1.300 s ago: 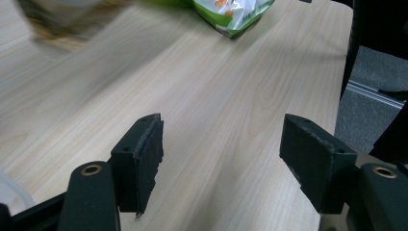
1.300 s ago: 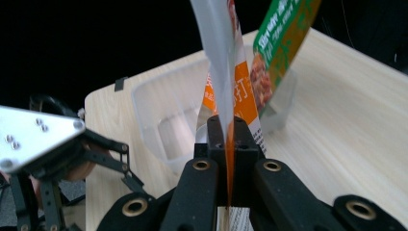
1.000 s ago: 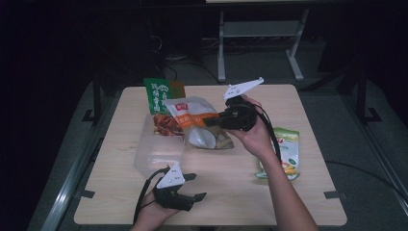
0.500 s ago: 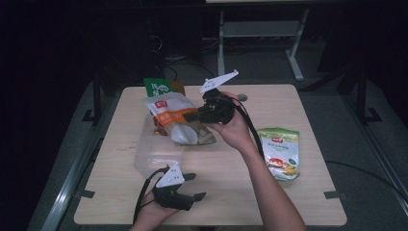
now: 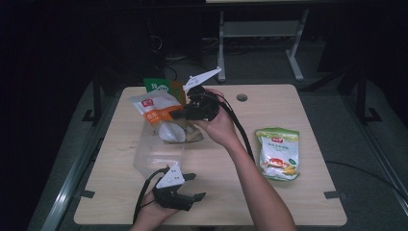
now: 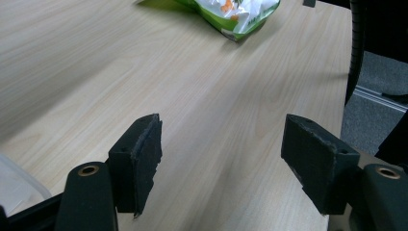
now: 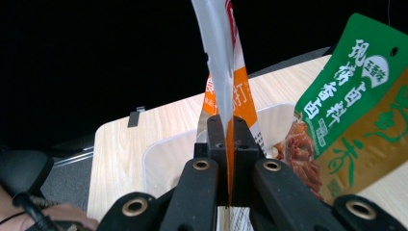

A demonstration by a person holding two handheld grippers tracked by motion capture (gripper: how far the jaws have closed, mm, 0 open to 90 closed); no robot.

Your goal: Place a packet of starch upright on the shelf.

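Clamping my right gripper [image 5: 185,111] on the orange-and-white pouch [image 5: 156,108] above the clear tub [image 5: 159,154], maybe just clear of it; left gripper [image 5: 190,187] gaping empty on the pale wooden table [image 5: 298,202], dark room beyond.

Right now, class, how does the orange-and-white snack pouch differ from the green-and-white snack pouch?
The orange-and-white pouch hangs pinched in the right gripper above the clear container; the green-and-white pouch lies flat on the table, untouched. Both are sealed snack packs.

Three snack packets [image 5: 156,107] [image 5: 159,86] [image 5: 278,153], one clear bin [image 5: 161,153] (plastic), two grippers [image 5: 185,114] [image 5: 196,186].
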